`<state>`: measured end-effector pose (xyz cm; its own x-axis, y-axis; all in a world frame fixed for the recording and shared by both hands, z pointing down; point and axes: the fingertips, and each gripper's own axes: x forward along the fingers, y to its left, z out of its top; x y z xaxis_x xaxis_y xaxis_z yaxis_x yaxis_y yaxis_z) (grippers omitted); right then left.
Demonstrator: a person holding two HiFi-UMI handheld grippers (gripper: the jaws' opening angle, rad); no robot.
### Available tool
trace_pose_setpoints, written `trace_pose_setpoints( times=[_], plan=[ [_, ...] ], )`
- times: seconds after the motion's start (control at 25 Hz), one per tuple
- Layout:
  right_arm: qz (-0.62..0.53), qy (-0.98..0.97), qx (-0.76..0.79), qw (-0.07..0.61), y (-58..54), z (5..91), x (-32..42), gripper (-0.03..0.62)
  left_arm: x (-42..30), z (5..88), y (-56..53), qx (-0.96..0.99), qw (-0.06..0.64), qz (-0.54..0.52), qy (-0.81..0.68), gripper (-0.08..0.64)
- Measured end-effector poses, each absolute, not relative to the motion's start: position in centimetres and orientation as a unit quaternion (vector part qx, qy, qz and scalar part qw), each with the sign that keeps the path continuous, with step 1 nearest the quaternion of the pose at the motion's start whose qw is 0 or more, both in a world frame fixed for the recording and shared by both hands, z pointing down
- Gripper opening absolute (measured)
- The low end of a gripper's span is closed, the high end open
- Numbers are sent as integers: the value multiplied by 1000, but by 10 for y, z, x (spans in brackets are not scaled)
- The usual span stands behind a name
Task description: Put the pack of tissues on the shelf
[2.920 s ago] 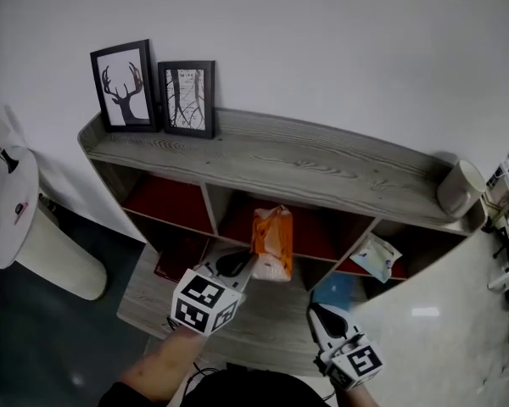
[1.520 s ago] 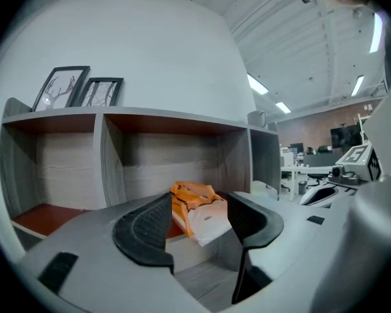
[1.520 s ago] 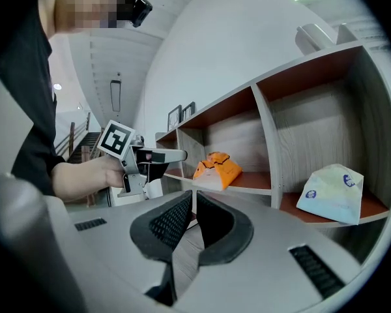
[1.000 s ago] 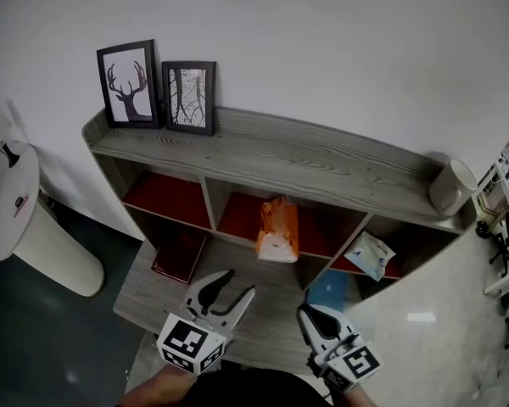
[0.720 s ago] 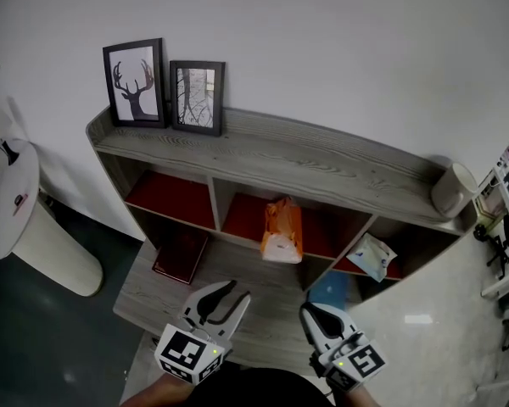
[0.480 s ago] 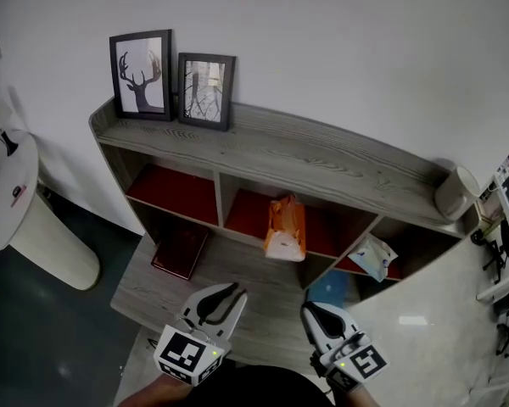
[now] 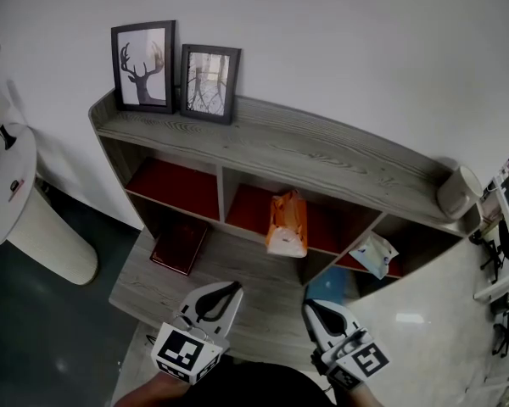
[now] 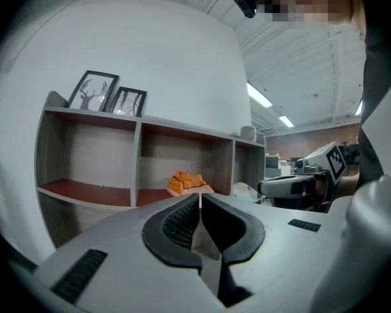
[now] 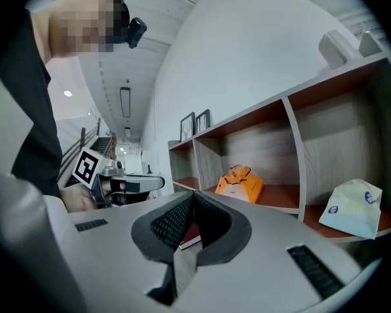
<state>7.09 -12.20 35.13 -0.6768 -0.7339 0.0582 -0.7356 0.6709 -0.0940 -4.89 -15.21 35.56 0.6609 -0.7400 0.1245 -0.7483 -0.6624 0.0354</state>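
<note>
The orange pack of tissues (image 7: 287, 224) stands in the middle compartment of the grey wooden shelf (image 7: 305, 161), on its red board; it also shows in the left gripper view (image 8: 186, 182) and the right gripper view (image 9: 240, 182). My left gripper (image 7: 235, 288) hangs in front of the shelf, well back from the pack; its jaws have just been closing and now meet with nothing between them (image 8: 200, 199). My right gripper (image 7: 308, 307) is beside it at the lower right, shut and empty (image 9: 191, 197).
Two framed pictures (image 7: 176, 68) stand on the shelf top at the left, a pale cup (image 7: 458, 189) at its right end. A light blue tissue pack (image 7: 374, 253) lies in the right compartment, a dark red book (image 7: 179, 245) on the lower board. A white stand (image 7: 17, 206) is at far left.
The left gripper let go of the orange pack, drew back from the shelf and closed its jaws. The pack stays in the middle compartment. The right gripper held still.
</note>
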Motion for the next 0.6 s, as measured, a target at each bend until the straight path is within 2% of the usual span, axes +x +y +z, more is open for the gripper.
trace_pose_setpoints(
  times=[0.6],
  plan=[
    [43,-911,410,18,-119,355,73,17,-51,357,-150,910,45,58,-409,21]
  ],
)
